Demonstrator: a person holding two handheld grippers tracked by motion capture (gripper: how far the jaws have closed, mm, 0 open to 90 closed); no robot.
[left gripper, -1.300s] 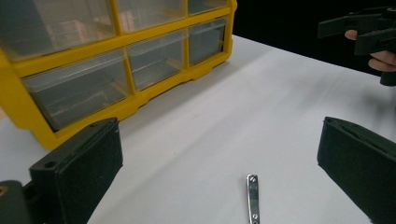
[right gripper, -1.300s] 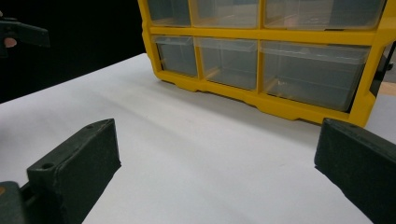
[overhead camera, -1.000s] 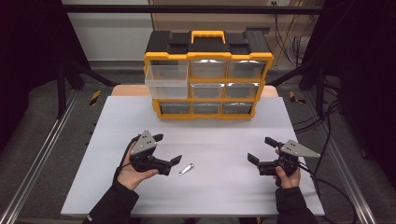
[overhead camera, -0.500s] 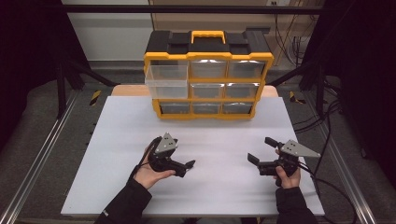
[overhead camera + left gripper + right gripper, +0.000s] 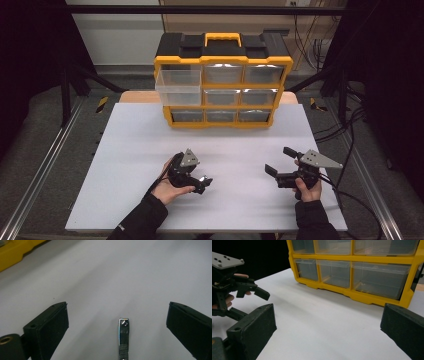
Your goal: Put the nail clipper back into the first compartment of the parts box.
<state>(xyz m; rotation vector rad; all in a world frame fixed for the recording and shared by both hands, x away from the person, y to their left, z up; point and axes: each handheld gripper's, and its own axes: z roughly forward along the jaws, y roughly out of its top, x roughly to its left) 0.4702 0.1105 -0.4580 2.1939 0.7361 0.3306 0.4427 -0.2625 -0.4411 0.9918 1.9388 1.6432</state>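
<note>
Left gripper view: left gripper (image 5: 117,322), having moved right, now straddles the nail clipper (image 5: 123,338), jaws apart; grasp imminent. Right gripper (image 5: 281,167) idle, apart.

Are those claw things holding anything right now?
No. The left gripper is open with a small metal nail clipper lying on the table between its jaws, not yet touched. The right gripper is open too.
</note>
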